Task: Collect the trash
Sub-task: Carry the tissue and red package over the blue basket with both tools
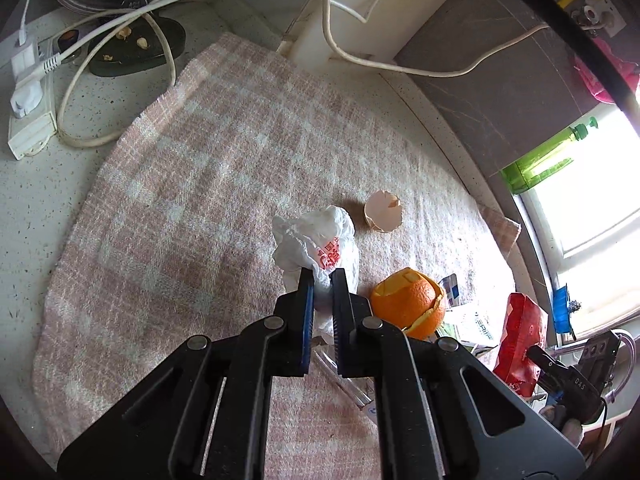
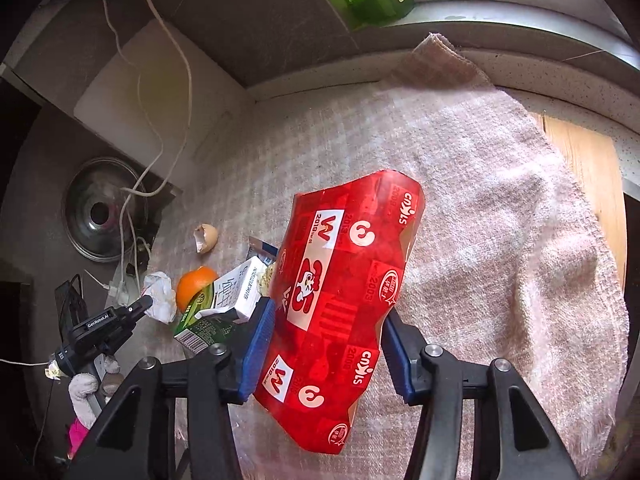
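Trash is held in both hands: the left gripper (image 1: pixel 322 274) pinches a crumpled white plastic bag (image 1: pixel 316 240) above the towel-covered surface (image 1: pixel 180 184), mid-surface, and the right gripper (image 2: pixel 328 312) clamps a red carton (image 2: pixel 340 300). The thin bag could slip free; the crushed carton could twist out. Eggshell (image 1: pixel 383 216) and orange peel (image 1: pixel 408 300) remain.

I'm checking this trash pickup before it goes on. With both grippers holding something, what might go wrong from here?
1. The left gripper pinches only a thin fold of the crumpled plastic bag, which may slip out.
2. The red carton sits tilted between the right gripper pads and looks dented; it might twist free.
3. The orange peel and eggshell lie close by and could be knocked.
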Motion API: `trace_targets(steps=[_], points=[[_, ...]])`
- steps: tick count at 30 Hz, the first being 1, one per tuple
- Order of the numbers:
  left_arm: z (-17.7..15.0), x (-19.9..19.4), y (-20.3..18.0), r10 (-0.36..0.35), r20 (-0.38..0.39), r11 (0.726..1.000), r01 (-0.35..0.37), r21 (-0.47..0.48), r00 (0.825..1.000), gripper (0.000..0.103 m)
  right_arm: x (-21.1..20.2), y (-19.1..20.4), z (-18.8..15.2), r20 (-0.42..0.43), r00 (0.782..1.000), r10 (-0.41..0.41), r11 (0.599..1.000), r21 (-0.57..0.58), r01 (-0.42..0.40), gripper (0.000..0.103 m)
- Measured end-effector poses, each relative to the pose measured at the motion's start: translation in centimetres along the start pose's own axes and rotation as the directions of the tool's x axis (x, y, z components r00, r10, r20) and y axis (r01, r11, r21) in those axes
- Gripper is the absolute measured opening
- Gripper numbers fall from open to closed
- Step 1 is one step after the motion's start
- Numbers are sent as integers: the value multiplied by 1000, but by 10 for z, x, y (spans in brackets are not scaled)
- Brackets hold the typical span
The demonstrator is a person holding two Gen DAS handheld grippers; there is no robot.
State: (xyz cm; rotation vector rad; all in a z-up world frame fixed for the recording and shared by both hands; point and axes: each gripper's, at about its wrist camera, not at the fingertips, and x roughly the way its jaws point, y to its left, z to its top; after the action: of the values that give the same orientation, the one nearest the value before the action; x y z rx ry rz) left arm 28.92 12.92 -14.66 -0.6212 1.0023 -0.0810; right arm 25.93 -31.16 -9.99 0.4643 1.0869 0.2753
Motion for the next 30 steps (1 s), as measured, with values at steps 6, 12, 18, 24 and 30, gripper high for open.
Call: trace_targets(steps=[6,12,18,24,30], points=[[-9,-34,-8,-7,40,999,5,52,999,6,-35,17,-7,50,999,11,998,-64,-8,54],[-27,-66,-14,-26,64,996,21,86,998,6,-60,42,-26,54,998,45,990,-140,-37,54],[-55,-94,-18,-42,75,992,33,120,996,6,-73,69,-53,33,995,92,977,-196,-84,54],[-89,-119,-19,-54,74,989,43,145,996,6,-79,91,-87,-7,993,118,959,-258,-116,54],[-125,-137,-13,-43,67,986,31,166,997,6,-78,108,-122,-51,992,118,937,-324,-128,54]])
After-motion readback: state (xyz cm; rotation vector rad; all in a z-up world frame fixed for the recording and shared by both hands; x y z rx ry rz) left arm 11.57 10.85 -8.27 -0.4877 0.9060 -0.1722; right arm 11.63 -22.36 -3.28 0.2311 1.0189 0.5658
